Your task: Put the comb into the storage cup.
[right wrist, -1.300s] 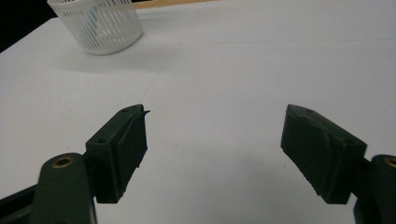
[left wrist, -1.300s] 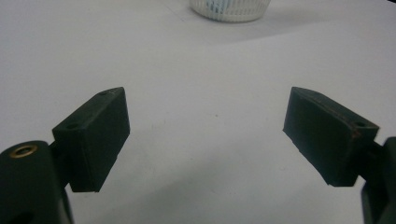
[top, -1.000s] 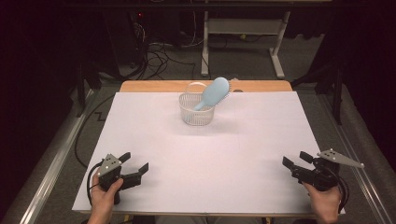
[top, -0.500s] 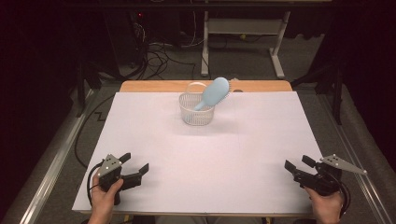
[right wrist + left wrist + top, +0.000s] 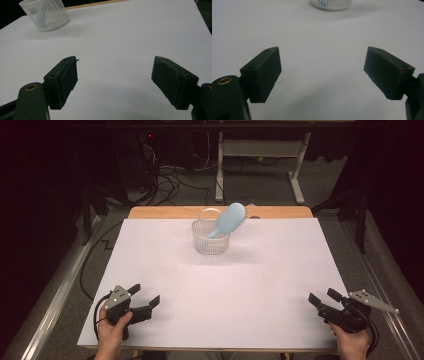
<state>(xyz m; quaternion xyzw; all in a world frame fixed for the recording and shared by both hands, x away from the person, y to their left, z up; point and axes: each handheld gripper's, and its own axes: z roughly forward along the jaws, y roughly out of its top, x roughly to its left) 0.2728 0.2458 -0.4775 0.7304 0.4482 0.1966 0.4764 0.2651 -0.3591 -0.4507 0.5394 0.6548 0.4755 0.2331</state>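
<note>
A white slatted basket [image 5: 210, 237] stands at the far middle of the white table [image 5: 220, 285], with a light blue hairbrush [image 5: 228, 220] leaning out of it, head up to the right. My left gripper [image 5: 144, 295] rests near the front left corner, held in a hand, jaws wide open and empty [image 5: 322, 70]. My right gripper [image 5: 323, 298] sits near the front right corner, also open with nothing between its jaws [image 5: 113, 80]. The basket [image 5: 45, 15] shows far off at the upper left of the right gripper view, and its base [image 5: 330, 4] at the top of the left gripper view.
A wooden strip [image 5: 175, 212] runs along the table's far edge. Beyond it are a metal stand's legs [image 5: 297, 180] and cables [image 5: 165, 175] on the dark floor. A metal rail [image 5: 55, 300] borders the left side.
The right gripper has shifted slightly toward the front edge of the table. The left gripper, basket and hairbrush have stayed put.
</note>
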